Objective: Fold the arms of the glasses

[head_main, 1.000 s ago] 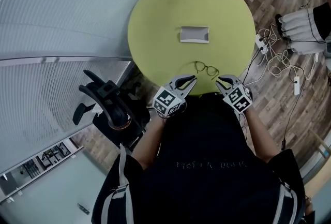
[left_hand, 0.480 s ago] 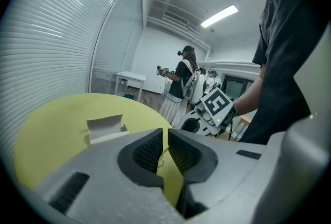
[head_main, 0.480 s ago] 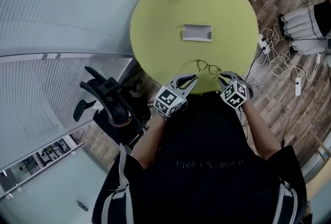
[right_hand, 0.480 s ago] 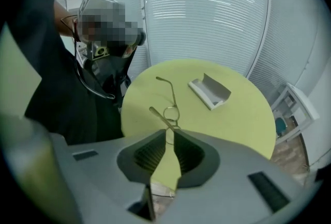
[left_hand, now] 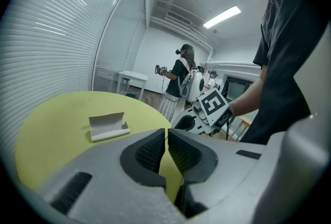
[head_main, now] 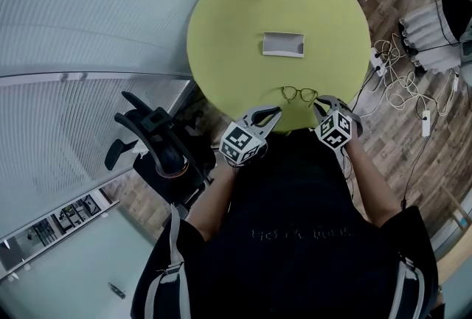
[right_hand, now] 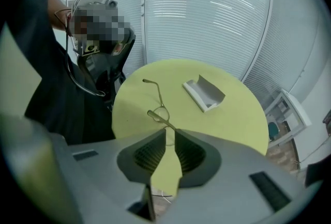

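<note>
**Right tongs on the glasses, left tongs idle at the bench edge**

The right tongs point(head_main: 318, 105) are drawn in on the near end of the glasses point(head_main: 299, 94). In the right gripper view the wire frame point(right_hand: 161, 113) runs straight into the narrow gap at the tips of the tongs point(right_hand: 169, 134), with one round lens just ahead of them and one arm stretching farther out, open, over the yellow-green bench point(right_hand: 227, 119). The rest of the frame lies on the bench between the two pairs of tongs, nearer the right pair.

The left tongs point(head_main: 267, 116) hover at the bench's near rim, beside the glasses but apart from them. Their own view shows the tongs point(left_hand: 166, 135) pressed almost together with only a thin slit left and nothing in it. The marker cube point(left_hand: 213, 106) of the right tongs shows just beyond them.

A white curved holder point(head_main: 283, 44) sits well ahead of both tongs, around the middle of the bench point(head_main: 228, 30).
</note>
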Tool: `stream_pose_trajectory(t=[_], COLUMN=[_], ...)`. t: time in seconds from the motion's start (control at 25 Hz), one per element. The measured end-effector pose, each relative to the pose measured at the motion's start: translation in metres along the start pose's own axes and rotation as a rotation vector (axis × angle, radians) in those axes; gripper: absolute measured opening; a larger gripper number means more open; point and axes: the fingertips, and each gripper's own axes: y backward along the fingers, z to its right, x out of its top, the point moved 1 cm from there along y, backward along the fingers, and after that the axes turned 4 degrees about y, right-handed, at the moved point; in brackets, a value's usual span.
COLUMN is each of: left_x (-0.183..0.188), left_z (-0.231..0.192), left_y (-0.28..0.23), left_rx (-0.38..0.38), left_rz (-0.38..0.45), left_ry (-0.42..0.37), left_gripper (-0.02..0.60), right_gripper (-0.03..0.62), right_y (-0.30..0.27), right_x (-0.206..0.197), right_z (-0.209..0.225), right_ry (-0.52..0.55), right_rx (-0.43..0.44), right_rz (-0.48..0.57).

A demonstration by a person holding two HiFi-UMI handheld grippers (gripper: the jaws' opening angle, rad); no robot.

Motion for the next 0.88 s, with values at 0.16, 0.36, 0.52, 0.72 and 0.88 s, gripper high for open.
stream_pose_trajectory(t=[0.16,0.36,0.52,0.72,0.88], left_x=[-0.004,-0.004,-0.007,-0.009,-0.011], left_z=[0.005,0.005,0.002,-0.002,-0.004], left_y=[0.001,0.003,0.009,0.014,0.016], left_rx=[-0.02,-0.012,0.012,0.032,0.043], left_rz=[0.001,-0.001,-0.001,-0.003,-0.003], left_ry=[-0.004,0.008,0.021,0.031,0.041], left_gripper=[0.028,0.028,0.028,0.028,0.028], right_gripper=[0.034,0.035,0.034,0.033,0.032], right_y=[-0.006,-0.012,-0.015,-0.018,-0.022], right_x=[-0.006,-0.006,-0.008,-0.006,-0.001], right_z=[0.003,0.007,0.01,0.005,0.003], right_ry=[0.002,0.075,0.083,0.066,0.092], right_rx=[-0.004,0.001,0.015,0.053,0.049], right_rz=[-0.034,-0.039,-0.052,-0.052,-0.057])
